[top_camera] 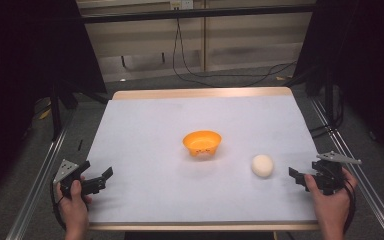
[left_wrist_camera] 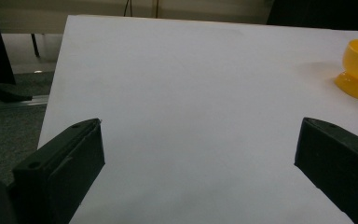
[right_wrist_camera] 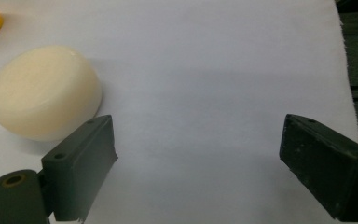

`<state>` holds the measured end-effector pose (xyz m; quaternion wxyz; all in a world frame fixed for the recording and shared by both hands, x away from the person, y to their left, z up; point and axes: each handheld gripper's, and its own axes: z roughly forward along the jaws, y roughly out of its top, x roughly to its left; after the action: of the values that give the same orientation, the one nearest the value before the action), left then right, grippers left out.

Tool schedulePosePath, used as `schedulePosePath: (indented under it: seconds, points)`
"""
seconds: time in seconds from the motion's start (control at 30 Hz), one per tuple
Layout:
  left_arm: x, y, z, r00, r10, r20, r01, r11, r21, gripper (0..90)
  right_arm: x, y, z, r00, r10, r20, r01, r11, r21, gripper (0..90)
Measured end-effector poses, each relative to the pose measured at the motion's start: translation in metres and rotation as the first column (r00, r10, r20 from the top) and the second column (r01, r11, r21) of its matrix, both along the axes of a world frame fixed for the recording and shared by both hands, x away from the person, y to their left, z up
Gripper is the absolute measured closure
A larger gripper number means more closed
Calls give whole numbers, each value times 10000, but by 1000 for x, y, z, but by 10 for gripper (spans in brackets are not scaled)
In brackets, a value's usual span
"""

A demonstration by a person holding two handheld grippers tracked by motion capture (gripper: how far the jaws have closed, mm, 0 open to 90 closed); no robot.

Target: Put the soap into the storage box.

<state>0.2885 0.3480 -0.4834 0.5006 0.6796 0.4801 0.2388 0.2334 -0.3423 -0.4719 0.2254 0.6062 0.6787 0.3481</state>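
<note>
The cream-white round, flattened soft lump [top_camera: 262, 165] lies on the white-covered desk [top_camera: 145, 130], just beside the right tool [top_camera: 294, 175] and toward the centre. This tool has spread, empty jaws. The left tool [top_camera: 105, 175], also spread, is well apart.

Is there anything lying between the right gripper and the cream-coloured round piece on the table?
No. In the high view, only bare white table cover separates the right gripper from the cream round piece; its open jaws hold nothing.
</note>
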Motion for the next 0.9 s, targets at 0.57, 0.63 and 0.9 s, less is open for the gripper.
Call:
schedulePosePath:
  seconds: [0.57,0.63,0.9]
  points:
    - [-1,0,0,10000,55,72,-56,9999,92,12,19,20,18,9863,718,-1488,-670,9971,371,76]
    - [0,0,0,10000,48,18,-48,10000,37,12,22,21,18,9865,617,-1516,-572,9978,337,76]
    - [1,1,0,10000,33,-80,-34,10000,-90,9,27,33,22,9781,613,-1988,-574,9980,253,60]
